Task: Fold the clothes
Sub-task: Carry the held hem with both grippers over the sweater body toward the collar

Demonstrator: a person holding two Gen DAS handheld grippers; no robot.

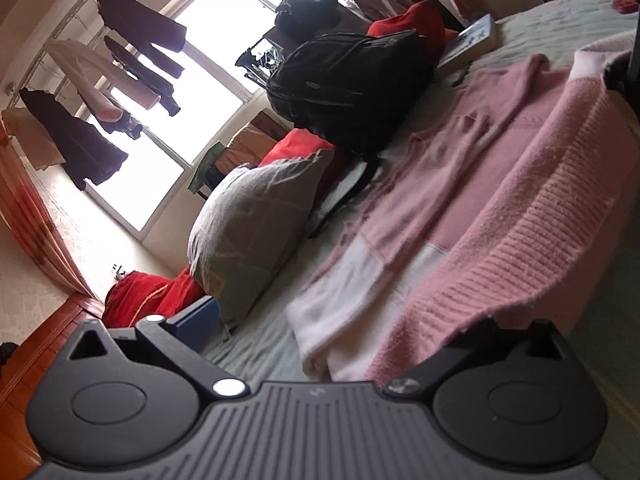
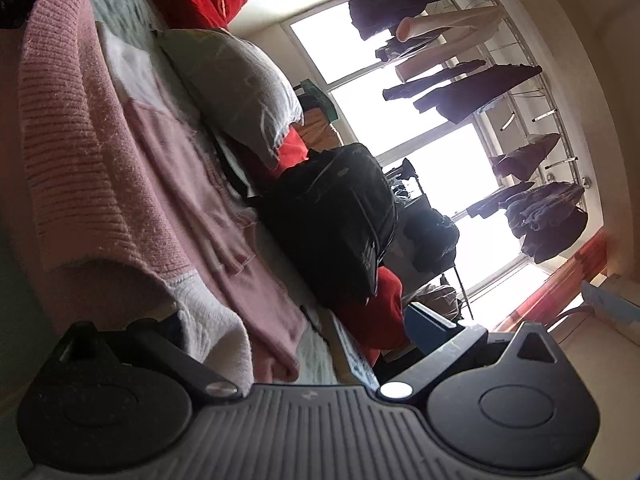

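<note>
The pink sweater (image 1: 500, 184) lies spread on the bed (image 1: 560, 28), beside the black backpack (image 1: 348, 88). Each gripper holds a corner of its ribbed hem: left gripper (image 1: 472, 344) and right gripper (image 2: 160, 320) fingers pinch the knit. Keep both corners level and taut while carrying the hem over.

We see a black backpack (image 1: 348, 88) beside a grey pillow (image 1: 256, 232) on the bed, dark garments (image 2: 480, 92) hanging at the window (image 1: 224, 28).

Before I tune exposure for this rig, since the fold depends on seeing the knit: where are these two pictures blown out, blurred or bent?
Left wrist view: window blown white, hanging clothes mere silhouettes; pink sweater ribbing sharp close in, smeared farther off. Right wrist view: window also clipped, black backpack nearly detail-free, sweater soft. Both are tilted, fisheye-curved.
</note>
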